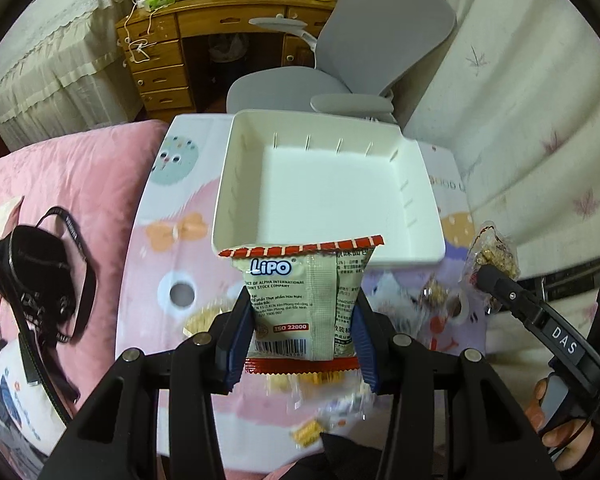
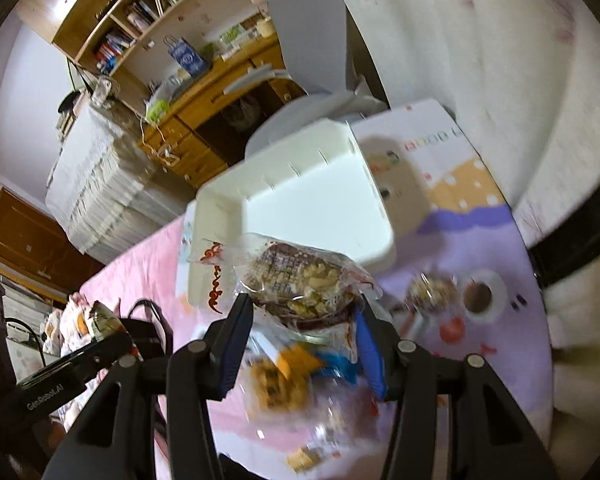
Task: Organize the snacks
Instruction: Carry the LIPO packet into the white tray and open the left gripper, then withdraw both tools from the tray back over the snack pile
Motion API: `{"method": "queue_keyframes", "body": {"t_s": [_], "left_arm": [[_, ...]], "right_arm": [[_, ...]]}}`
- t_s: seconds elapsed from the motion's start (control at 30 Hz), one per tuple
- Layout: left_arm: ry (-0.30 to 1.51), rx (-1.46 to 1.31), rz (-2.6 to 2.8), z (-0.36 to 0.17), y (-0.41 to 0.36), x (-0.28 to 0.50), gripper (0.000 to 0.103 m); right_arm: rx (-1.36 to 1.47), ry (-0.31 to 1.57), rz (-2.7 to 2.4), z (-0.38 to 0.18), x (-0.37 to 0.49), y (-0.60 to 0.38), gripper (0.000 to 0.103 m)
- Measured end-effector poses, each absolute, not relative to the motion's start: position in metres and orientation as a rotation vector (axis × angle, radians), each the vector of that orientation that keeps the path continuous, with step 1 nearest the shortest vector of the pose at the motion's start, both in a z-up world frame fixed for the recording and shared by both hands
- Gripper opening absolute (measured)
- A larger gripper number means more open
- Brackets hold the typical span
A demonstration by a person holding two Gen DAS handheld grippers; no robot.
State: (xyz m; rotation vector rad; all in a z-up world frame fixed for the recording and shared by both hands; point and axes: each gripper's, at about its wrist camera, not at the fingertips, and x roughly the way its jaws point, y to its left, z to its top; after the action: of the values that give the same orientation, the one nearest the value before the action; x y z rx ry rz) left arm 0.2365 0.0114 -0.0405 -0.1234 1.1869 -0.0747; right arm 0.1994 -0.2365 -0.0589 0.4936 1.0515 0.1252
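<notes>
My left gripper [image 1: 303,312] is shut on a Lipo snack packet [image 1: 306,300] with red crimped ends, held above the table just in front of the white square bin [image 1: 420,184]. The bin holds nothing. My right gripper [image 2: 305,316] is shut on a clear bag of nut crisp snack [image 2: 300,280], held above the table near the bin's [image 2: 376,216] front edge. The right gripper and its bag [image 1: 494,256] also show at the right of the left wrist view. Blurred loose snacks [image 2: 280,376] lie on the table below both grippers.
The small table has a pastel cartoon top [image 1: 168,248]. A black camera with strap [image 1: 40,276] lies on the pink bedding [image 1: 80,168] to the left. A grey office chair [image 1: 364,60] and wooden desk [image 1: 204,24] stand behind. A white curtain [image 1: 520,100] hangs on the right.
</notes>
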Motion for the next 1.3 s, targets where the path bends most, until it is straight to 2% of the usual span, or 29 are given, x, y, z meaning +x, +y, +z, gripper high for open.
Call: {"method": "queue_keyframes", "body": {"t_s": [0.43,0.5,0.57,0.6,0.63,0.67,0.93,1.3], "left_arm": [[1.139,-0.092,-0.134,-0.086,0.020,0.328,0.044],[1.150,-0.085,-0.125,-0.092,0.018,0.334,0.049],[1.166,-0.078,-0.096,-0.095,0.018,0.336,0.071],[1.169,-0.073,-0.081,-0.096,0.017,0.336,0.072],[1.164,-0.063,-0.069,-0.097,0.017,0.336,0.072],[1.162,-0.058,-0.068,-0.095,0.017,0.333,0.072],[1.163,-0.072,-0.057,-0.085,0.018,0.309,0.074],[1.114,-0.091,-0.031,-0.069,0.014,0.215,0.076]], "right_arm": [[0.491,1.028,0.094,-0.086,0.267,-0.218,0.052],[0.491,1.029,0.077,-0.090,0.272,-0.218,0.052],[0.510,1.032,0.076,-0.095,0.276,-0.220,0.059],[0.512,1.048,0.065,-0.099,0.279,-0.220,0.069],[0.507,1.062,0.051,-0.101,0.280,-0.220,0.074],[0.507,1.070,0.037,-0.103,0.280,-0.221,0.077],[0.536,1.089,0.047,-0.100,0.263,-0.225,0.077],[0.522,1.043,0.126,-0.082,0.195,-0.229,0.077]]}}
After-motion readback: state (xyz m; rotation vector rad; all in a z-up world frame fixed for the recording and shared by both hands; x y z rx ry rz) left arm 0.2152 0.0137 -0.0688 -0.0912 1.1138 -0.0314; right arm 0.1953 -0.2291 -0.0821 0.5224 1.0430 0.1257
